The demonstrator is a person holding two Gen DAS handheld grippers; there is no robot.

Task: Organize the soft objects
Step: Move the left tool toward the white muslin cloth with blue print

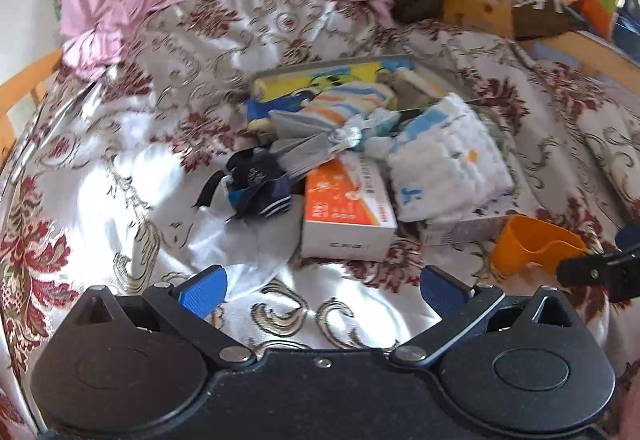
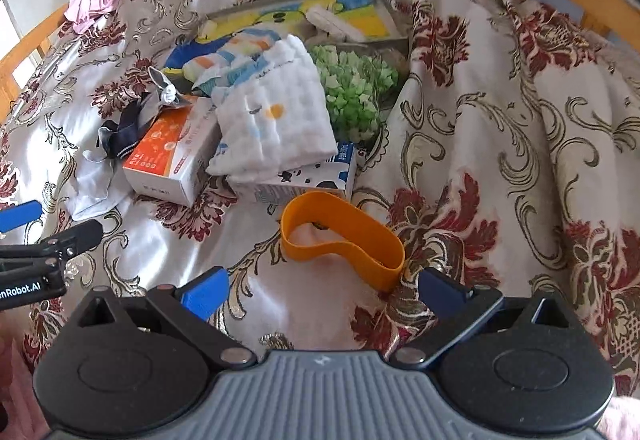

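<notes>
Across the left wrist view, my left gripper (image 1: 324,290) hovers with fingers spread wide and empty over the floral bedspread (image 1: 120,175); a white cloth (image 1: 448,159) lies at frame centre atop boxes. Through the right wrist view, my right gripper (image 2: 322,290) gapes empty just below an orange band (image 2: 344,240), the cloth (image 2: 276,111) above it.

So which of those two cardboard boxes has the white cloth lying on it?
The white box with black cow-like patches, nearest the orange band. The folded white cloth lies across its top; the orange-and-white box beside it is mostly uncovered.
</notes>
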